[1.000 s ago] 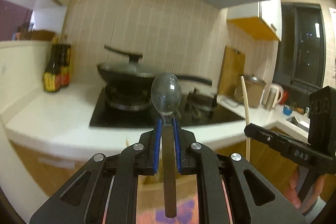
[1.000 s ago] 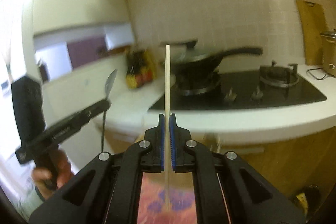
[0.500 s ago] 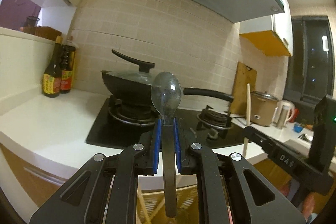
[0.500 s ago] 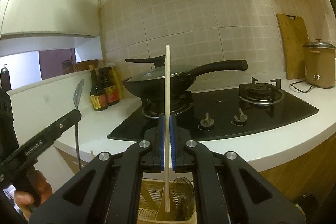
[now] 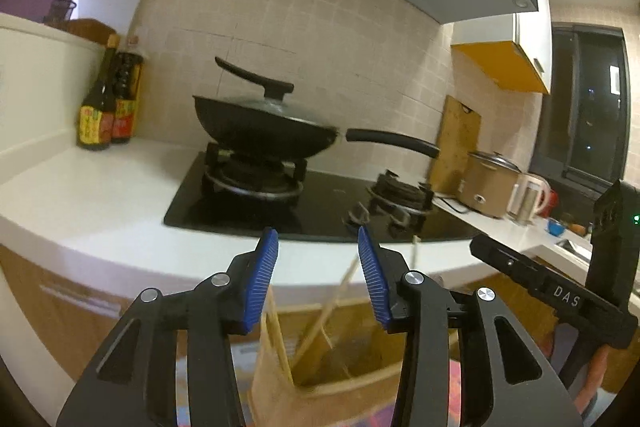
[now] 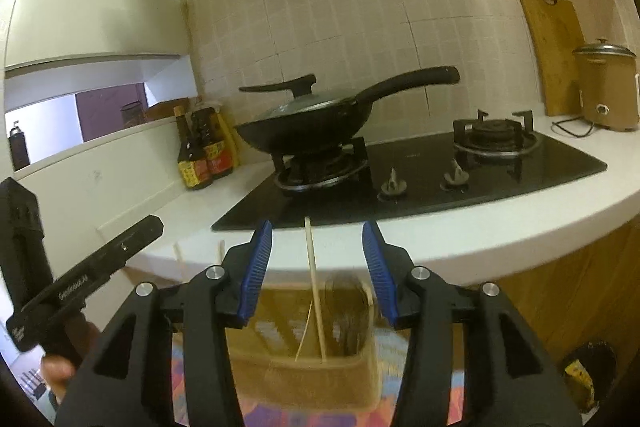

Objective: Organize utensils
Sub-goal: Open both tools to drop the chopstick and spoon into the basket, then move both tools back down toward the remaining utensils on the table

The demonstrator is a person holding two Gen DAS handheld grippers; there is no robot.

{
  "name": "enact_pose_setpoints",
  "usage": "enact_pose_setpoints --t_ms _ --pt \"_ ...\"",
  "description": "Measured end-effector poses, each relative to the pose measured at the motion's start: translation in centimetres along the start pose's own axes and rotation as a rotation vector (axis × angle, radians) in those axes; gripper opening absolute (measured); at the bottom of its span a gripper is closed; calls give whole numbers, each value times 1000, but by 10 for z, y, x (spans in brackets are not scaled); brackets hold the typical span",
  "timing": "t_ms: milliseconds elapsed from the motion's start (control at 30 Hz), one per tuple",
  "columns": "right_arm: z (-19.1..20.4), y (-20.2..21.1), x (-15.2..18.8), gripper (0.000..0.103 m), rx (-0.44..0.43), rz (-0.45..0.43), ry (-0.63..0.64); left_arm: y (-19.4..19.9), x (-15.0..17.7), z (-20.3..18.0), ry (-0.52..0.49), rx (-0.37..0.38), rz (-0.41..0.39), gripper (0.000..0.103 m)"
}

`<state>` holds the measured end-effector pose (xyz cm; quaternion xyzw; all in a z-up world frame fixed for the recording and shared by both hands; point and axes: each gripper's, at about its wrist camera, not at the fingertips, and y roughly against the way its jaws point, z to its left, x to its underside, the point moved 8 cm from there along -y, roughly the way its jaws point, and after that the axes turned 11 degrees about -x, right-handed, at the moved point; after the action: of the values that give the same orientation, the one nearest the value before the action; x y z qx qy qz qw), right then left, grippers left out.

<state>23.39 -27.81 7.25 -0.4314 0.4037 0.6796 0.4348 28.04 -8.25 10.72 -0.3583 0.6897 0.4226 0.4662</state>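
Below both wrist cameras, we hold the left hand-held gripper (image 5: 318, 257) and right hand-held gripper (image 6: 318, 251) open and empty; the chopstick (image 6: 315, 291) stands inside the beige utensil holder (image 6: 320, 379).

The left gripper (image 5: 318, 267), which clamped a spoon half a second ago, now has its blue pads spread apart with nothing between them. The right gripper (image 6: 317, 261) has likewise released its chopstick (image 6: 315, 291), which now stands in the holder (image 6: 320, 379) below its fingers.
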Motion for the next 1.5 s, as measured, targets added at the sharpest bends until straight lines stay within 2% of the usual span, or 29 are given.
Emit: enact_pose_setpoints --t_ms 33,100,367,467,667,800,967,1133,1300,1500 --pt "1 9 3 44 1 9 -7 9 1 1 -2 6 7 48" --pt "5 22 9 44 1 41 -16 26 3 2 -8 14 22 52" --pt "39 73 41 43 0 236 8 80 36 -8 -35 78 216 53" --pt "51 87 60 43 16 317 25 95 55 -10 -52 72 277 53" --pt "60 106 110 43 32 489 7 122 108 -18 -137 30 431 53" --pt "49 113 153 43 53 579 -74 130 143 -15 -135 19 529 53" --pt "32 111 214 33 61 716 -171 133 182 -7 -120 -5 614 52" --pt "25 108 246 26 42 760 -214 134 218 0 -90 -12 674 48" --pt "20 101 249 26 51 753 -213 134 236 0 -62 -11 696 48" --pt "26 95 251 23 77 749 -131 137 244 -1 -64 -14 698 48"
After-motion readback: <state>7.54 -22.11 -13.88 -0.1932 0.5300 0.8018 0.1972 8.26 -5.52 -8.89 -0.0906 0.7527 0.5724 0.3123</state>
